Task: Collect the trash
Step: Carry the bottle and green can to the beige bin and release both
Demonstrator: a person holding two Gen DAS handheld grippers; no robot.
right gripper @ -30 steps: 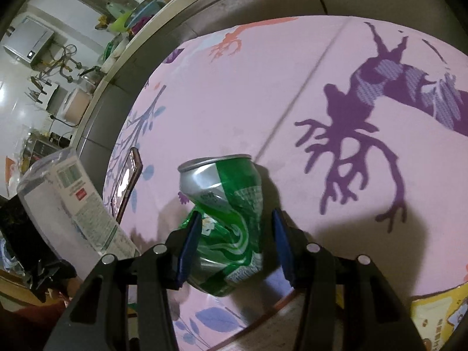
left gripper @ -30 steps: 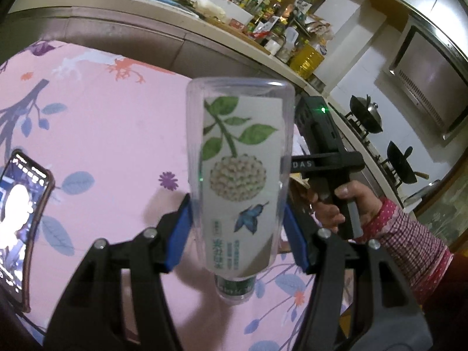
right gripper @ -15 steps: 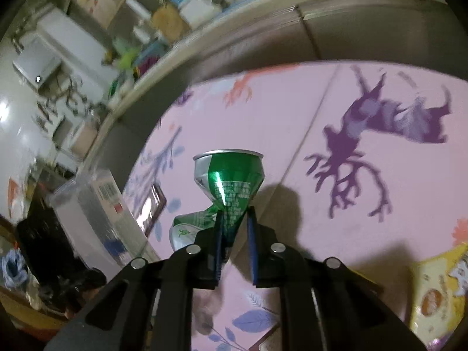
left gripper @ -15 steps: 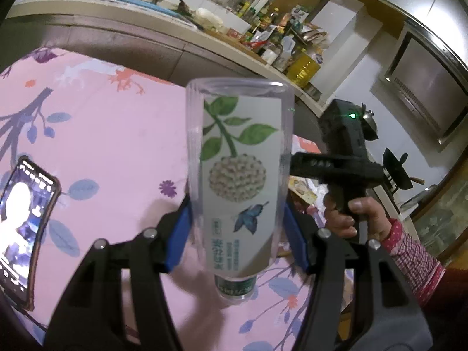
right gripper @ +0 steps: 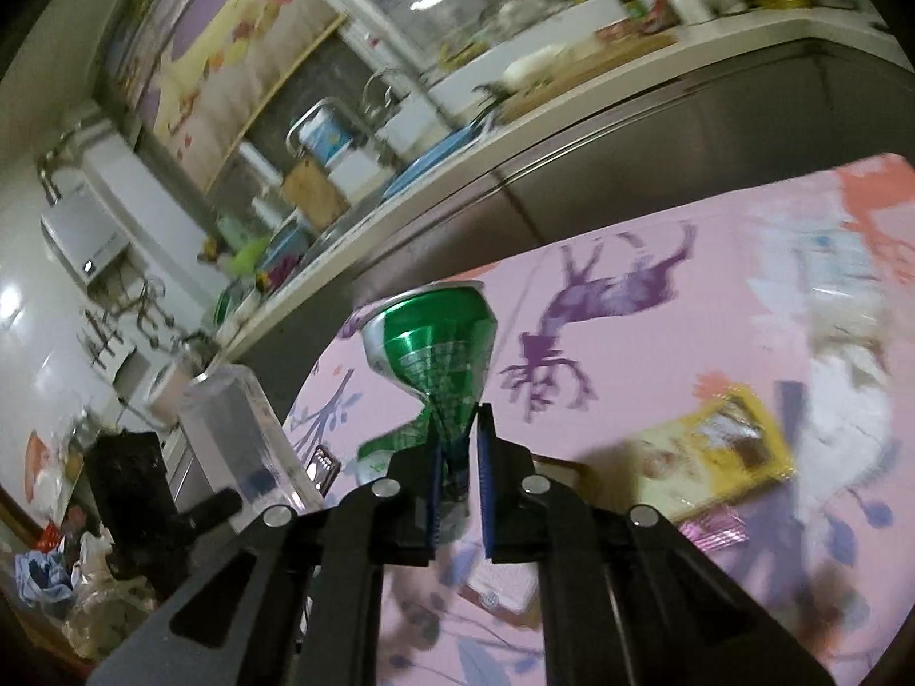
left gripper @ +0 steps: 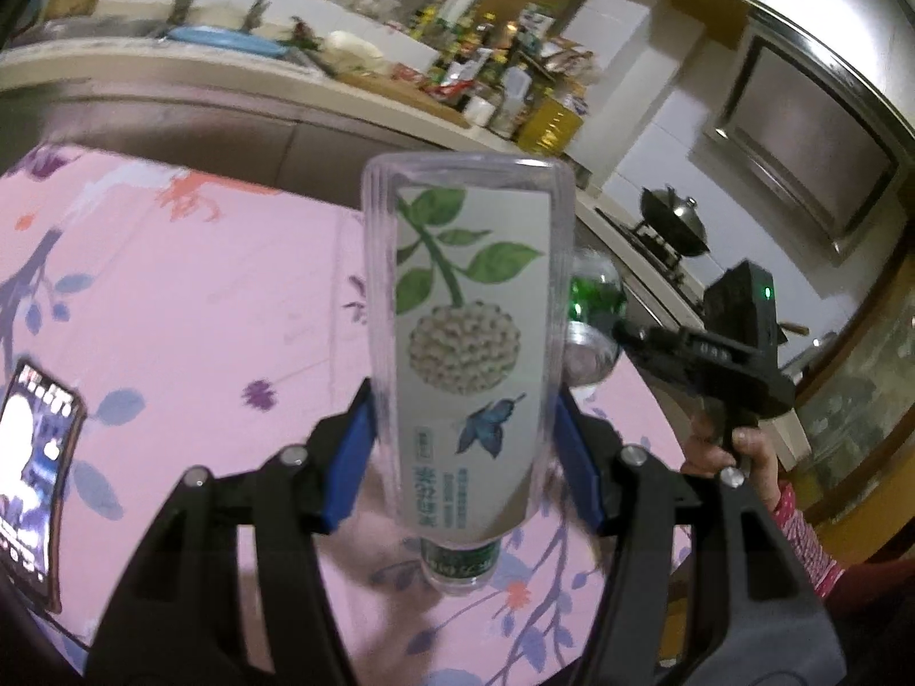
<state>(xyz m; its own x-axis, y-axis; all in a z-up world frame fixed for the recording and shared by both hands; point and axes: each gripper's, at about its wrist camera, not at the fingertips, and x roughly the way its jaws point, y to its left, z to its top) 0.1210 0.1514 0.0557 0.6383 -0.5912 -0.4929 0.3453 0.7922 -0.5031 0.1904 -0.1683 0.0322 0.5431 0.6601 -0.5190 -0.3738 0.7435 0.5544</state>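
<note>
Pink-clothed desk (left gripper: pixel 171 297) lies below both my hand-held grippers. My left hand-held gripper (left gripper: pixel 463 446) clamps a clear plastic bottle (left gripper: pixel 463 331) upside down, cap toward me, lifted off the desk. My right hand-held gripper (right gripper: pixel 460 463) is closing, pads pinching a crushed green can (right gripper: pixel 434 354) at its waist, raised above the cloth. Yellow snack packet (right gripper: pixel 720 457) lies ahead-right of it; phone (left gripper: pixel 34 486) lies left of the bottle.

Below me a table under a pink tablecloth (left gripper: pixel 189 308) printed with purple deer and branches carries a lit phone (left gripper: pixel 34 491) at its left edge and a yellow snack packet (right gripper: pixel 726 457) lying flat.
</note>
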